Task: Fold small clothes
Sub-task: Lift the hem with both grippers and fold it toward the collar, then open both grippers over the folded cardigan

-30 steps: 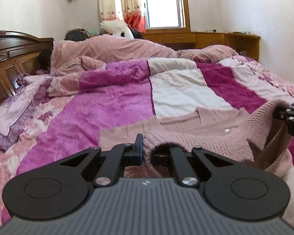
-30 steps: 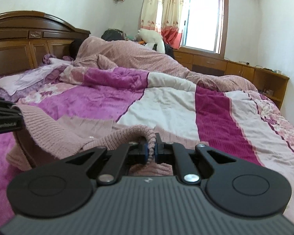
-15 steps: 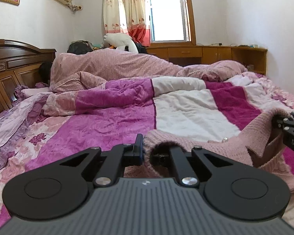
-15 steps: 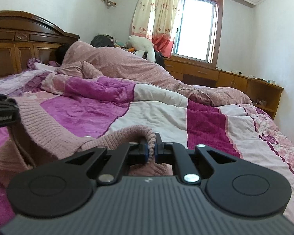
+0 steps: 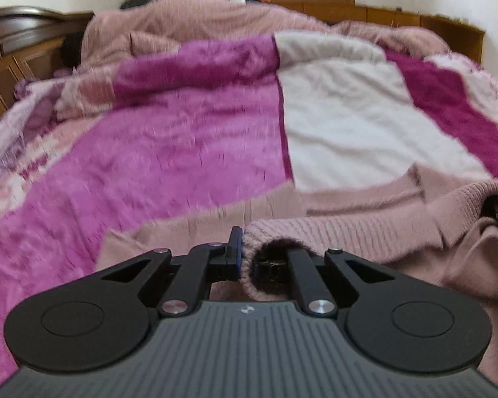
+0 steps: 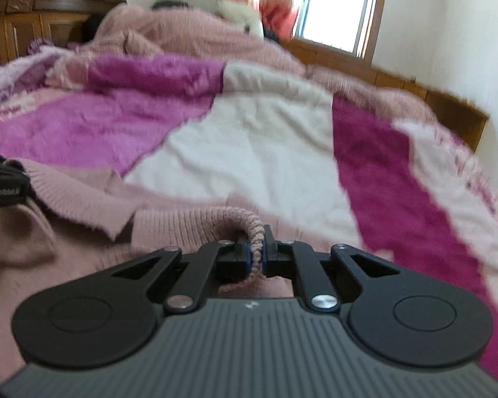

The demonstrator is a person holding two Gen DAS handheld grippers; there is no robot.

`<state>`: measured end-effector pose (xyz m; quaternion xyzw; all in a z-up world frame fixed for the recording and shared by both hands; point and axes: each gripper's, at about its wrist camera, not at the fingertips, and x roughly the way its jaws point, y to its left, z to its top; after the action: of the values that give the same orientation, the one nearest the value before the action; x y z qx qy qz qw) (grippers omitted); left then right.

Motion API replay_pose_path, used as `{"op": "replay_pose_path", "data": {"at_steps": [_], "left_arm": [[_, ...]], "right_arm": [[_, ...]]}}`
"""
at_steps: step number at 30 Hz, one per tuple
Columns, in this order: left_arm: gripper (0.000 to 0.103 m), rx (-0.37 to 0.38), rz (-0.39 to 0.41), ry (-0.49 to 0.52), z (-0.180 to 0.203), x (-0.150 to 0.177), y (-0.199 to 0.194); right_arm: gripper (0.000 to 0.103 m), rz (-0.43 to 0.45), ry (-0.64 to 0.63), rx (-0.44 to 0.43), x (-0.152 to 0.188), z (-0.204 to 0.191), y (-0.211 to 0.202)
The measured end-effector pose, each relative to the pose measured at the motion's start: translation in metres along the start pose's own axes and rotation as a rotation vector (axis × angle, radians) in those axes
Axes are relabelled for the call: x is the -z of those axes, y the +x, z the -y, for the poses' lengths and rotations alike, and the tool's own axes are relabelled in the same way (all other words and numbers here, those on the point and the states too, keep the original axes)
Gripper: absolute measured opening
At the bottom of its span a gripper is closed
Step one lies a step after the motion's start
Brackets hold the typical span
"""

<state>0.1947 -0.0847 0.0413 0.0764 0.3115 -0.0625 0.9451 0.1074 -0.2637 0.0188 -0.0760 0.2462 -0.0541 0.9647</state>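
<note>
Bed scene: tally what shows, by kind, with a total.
Pink knitted sweater: 1, gripped by both claws
Claws: 2, left claw and right claw, each shut on the sweater's edge
Patchwork quilt: 1
Pink blanket heaped at the far end: 1
White plush toy: 1
Wooden headboard: 1
Total: 7

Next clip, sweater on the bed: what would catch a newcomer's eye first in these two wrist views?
First, the dusty-pink knit sweater stretched across the foreground, its ribbed edge pinched by the left gripper and by the right gripper. Behind it, the quilt in bold magenta, white and floral stripes fills the bed. At the back, a heaped pink blanket lies beside the dark wooden headboard, below a bright window.
</note>
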Motion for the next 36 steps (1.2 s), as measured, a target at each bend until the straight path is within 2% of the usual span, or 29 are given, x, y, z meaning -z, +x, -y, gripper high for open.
{"op": "replay_pose_path", "data": {"at_steps": [5,8,10,11,12,13,15,21,27,36], "left_arm": [[0.008,-0.024,-0.004,0.061,0.007,0.012,0.012],[0.011,-0.019,-0.014,0.057,0.007,0.01,0.011],[0.02,-0.005,-0.023,0.034,0.002,0.007,0.005],[0.028,-0.001,-0.024,0.026,-0.001,0.005,-0.001],[0.038,0.003,-0.024,0.02,-0.003,0.004,-0.007],[0.042,0.006,-0.022,0.018,-0.006,0.003,-0.013],[0.051,0.02,-0.015,0.019,-0.011,0.002,-0.026],[0.057,0.056,0.001,0.071,-0.011,0.013,-0.07],[0.058,0.13,0.011,0.132,0.003,0.028,-0.101],[0.058,0.178,-0.041,0.2,0.027,0.042,-0.084]], "right_arm": [[0.011,-0.018,0.01,-0.008,0.009,-0.001,0.005],[0.012,-0.031,0.009,-0.01,0.005,0.0,0.004],[0.015,-0.035,0.029,-0.015,0.0,0.005,0.002],[0.023,-0.038,0.05,-0.02,-0.002,0.008,-0.001],[0.026,-0.04,0.073,-0.027,-0.004,0.012,-0.004],[0.03,-0.039,0.098,-0.036,-0.005,0.016,-0.008],[0.031,-0.037,0.143,-0.061,-0.006,0.024,-0.018],[0.031,-0.024,0.205,-0.099,-0.002,0.037,-0.053],[0.031,-0.009,0.14,-0.132,0.007,0.029,-0.077],[0.031,-0.05,0.068,-0.192,0.019,0.012,-0.068]]}}
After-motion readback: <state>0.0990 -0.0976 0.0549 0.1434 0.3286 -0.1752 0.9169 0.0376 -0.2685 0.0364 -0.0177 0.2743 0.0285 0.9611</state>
